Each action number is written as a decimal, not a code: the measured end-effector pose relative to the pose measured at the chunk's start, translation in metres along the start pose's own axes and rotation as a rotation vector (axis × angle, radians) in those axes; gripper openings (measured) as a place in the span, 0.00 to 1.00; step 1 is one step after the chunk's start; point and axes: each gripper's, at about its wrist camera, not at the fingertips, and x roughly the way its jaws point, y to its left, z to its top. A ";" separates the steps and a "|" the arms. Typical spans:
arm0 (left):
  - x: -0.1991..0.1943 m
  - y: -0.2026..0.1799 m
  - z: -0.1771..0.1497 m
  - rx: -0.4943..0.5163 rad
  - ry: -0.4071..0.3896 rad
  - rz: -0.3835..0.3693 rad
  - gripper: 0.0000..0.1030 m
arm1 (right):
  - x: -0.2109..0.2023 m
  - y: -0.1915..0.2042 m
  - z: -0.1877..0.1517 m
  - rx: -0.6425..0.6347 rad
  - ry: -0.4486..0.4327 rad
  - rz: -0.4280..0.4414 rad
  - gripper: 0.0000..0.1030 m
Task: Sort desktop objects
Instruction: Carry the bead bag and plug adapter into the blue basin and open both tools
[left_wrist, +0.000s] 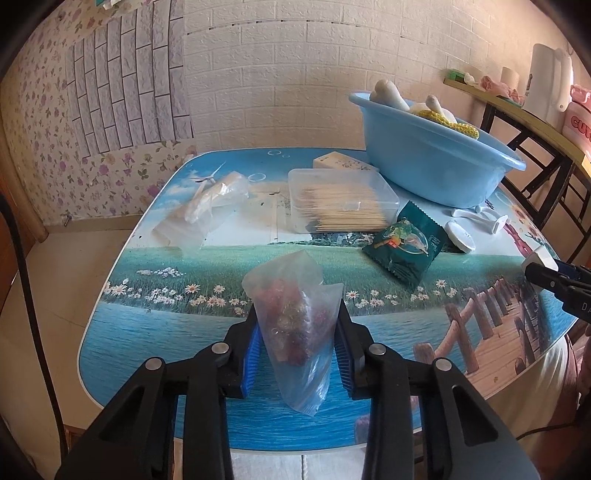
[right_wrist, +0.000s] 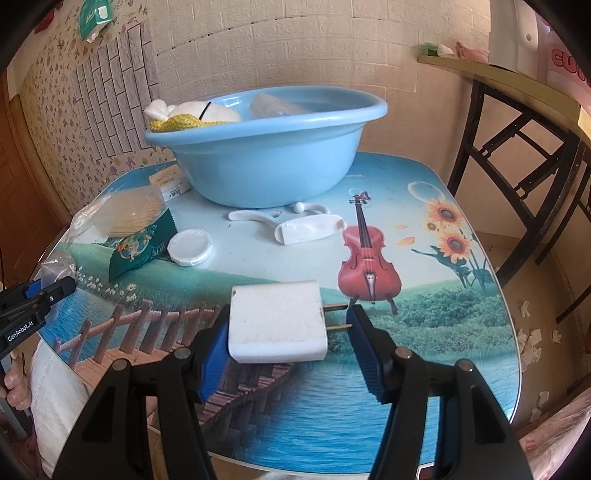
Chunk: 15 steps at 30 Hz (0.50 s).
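In the left wrist view my left gripper (left_wrist: 298, 314) is shut on a clear plastic bag of reddish bits (left_wrist: 295, 325), both blue pads pressing its sides above the picture-printed table (left_wrist: 155, 332). In the right wrist view my right gripper (right_wrist: 289, 312) is shut on a white plug adapter (right_wrist: 275, 321): the left pad bears on its body and its two prongs touch the right pad. A blue basin (right_wrist: 266, 155) stands at the back, holding white items and yellow cord. The right gripper (left_wrist: 554, 277) also shows at the left wrist view's right edge.
On the table lie a clear box of wooden sticks (left_wrist: 340, 199), a green snack packet (left_wrist: 406, 243), a white round lid (right_wrist: 190, 245), white spoon-like pieces (right_wrist: 306, 229), a crumpled clear bag (left_wrist: 207, 210) and a small carton (left_wrist: 343, 162). A dark chair frame (right_wrist: 517, 147) stands to the right.
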 end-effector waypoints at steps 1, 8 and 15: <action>-0.002 0.001 0.001 -0.004 -0.006 0.002 0.31 | -0.003 0.001 0.001 0.003 -0.007 0.006 0.58; -0.027 0.007 0.015 -0.033 -0.062 -0.010 0.31 | -0.034 0.008 0.016 0.006 -0.089 0.044 0.58; -0.061 -0.006 0.045 -0.026 -0.143 -0.063 0.31 | -0.064 0.008 0.038 0.006 -0.180 0.079 0.58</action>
